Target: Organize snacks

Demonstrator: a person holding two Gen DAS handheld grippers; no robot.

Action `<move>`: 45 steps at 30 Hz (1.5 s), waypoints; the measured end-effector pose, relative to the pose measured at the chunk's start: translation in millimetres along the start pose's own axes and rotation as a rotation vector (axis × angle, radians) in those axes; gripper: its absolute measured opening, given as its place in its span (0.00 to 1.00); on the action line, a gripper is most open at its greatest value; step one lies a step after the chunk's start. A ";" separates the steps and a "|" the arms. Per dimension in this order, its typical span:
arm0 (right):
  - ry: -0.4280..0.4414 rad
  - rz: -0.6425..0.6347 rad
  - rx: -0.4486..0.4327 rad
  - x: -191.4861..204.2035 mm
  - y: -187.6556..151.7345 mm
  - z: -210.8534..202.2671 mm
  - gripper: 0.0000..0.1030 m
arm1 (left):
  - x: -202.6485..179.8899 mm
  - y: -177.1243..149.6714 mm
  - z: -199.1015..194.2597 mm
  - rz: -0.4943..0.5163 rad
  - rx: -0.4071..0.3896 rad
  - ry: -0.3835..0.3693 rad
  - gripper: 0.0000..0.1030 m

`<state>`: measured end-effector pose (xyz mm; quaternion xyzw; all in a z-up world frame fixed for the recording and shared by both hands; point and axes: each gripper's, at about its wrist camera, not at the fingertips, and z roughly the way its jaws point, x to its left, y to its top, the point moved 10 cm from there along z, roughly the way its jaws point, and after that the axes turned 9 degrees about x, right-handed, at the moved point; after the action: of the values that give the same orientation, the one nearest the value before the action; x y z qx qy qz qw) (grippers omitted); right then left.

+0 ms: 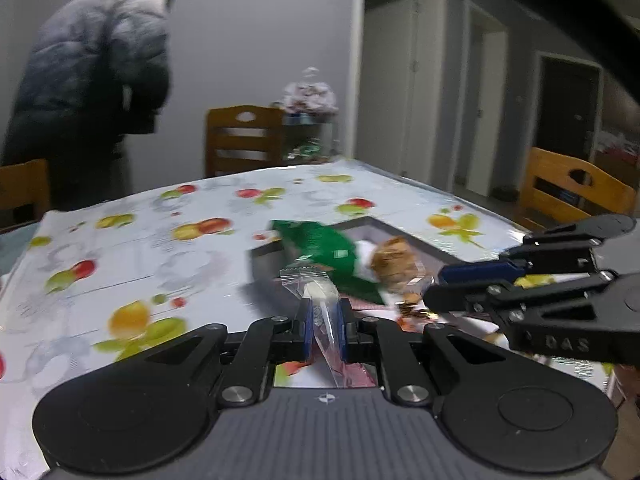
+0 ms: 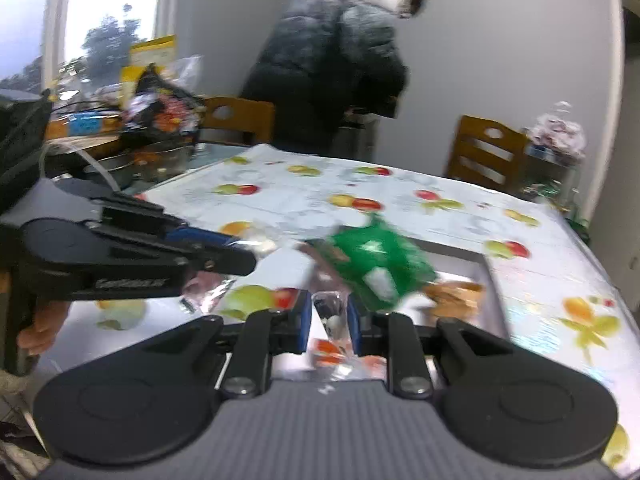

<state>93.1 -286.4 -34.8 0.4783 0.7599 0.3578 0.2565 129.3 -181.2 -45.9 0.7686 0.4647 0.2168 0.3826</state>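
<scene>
Both my grippers, left (image 1: pixel 324 330) and right (image 2: pixel 329 320), pinch crinkly clear packets (image 1: pixel 316 300); ahead lies a glossy green bag (image 1: pixel 320 248) in a grey box (image 1: pixel 432 250).

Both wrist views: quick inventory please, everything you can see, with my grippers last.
Grey box: one, on the table, open top, holding snacks.
Green snack bag: one, lying in the box.
Brown snack: one, in the box beside the green bag.
Clear wrapped snack: one, pinched in the left gripper.
Clear packet: one, pinched in the right gripper.
Tablecloth: one, white with fruit print, covering the table.
Wooden chairs: at least three, around the table.
Person in dark puffer coat: one, standing behind the table, back turned.
Clutter pile: bags and bowls, far left of the right view.
Left gripper: black, blue pads, shut.
Right gripper: black, blue pads, shut.
</scene>
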 end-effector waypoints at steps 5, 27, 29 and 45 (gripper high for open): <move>-0.054 0.062 0.014 -41.2 -16.5 -5.2 0.18 | -31.3 0.8 22.3 0.037 0.043 -0.054 0.14; -0.060 0.203 0.046 -79.0 -45.0 -1.8 0.55 | -55.3 1.6 37.3 0.076 0.060 -0.058 0.75; -0.064 0.205 0.044 -78.0 -44.6 -3.6 0.56 | -54.1 1.9 34.8 0.071 0.057 -0.057 0.81; -0.078 0.260 0.000 -49.8 -59.8 -47.6 0.88 | -40.2 -24.0 -11.4 -0.006 0.032 -0.032 1.00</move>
<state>46.3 -363.1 -50.4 0.5860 0.6811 0.3693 0.2373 89.2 -205.6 -57.0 0.7766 0.4641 0.1958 0.3784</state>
